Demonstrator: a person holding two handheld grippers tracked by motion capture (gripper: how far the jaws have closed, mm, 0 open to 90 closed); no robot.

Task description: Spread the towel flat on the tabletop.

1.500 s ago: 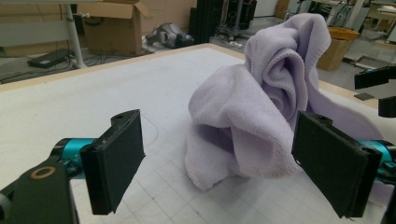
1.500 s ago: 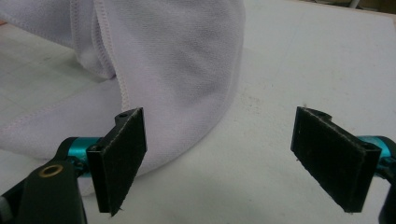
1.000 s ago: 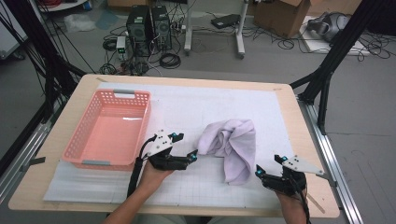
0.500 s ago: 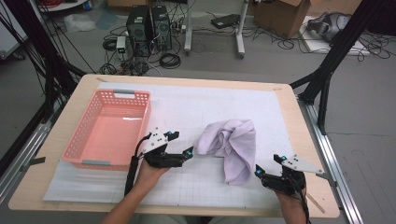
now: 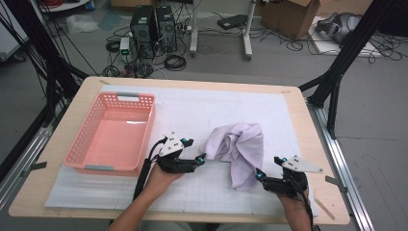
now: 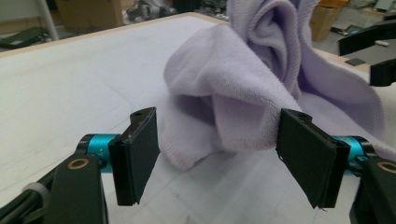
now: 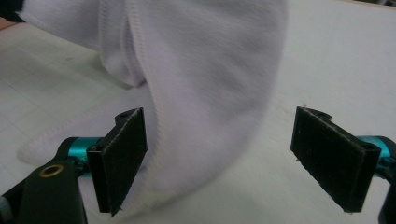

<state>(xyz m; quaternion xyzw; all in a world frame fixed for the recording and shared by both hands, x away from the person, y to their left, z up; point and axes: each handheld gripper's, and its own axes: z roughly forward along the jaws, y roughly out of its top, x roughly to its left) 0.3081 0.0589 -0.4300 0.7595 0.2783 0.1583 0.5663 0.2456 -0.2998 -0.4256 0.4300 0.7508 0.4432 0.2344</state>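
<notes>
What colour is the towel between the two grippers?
Pale lilac, plain with no pattern; the towel shows best in the left gripper view.

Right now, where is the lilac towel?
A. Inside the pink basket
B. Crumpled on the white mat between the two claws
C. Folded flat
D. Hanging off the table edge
B: the lilac towel lies bunched on the white mat, with the pink basket holding nothing.

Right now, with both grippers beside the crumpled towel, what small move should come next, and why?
Probably ease the left gripper a little forward, then finish closing on the lavender towel. Its jaws have just been closing, yet they stand open around a rounded fold without pressing it. The right gripper is also open at the towel's near end, so nothing is gripped yet.
</notes>
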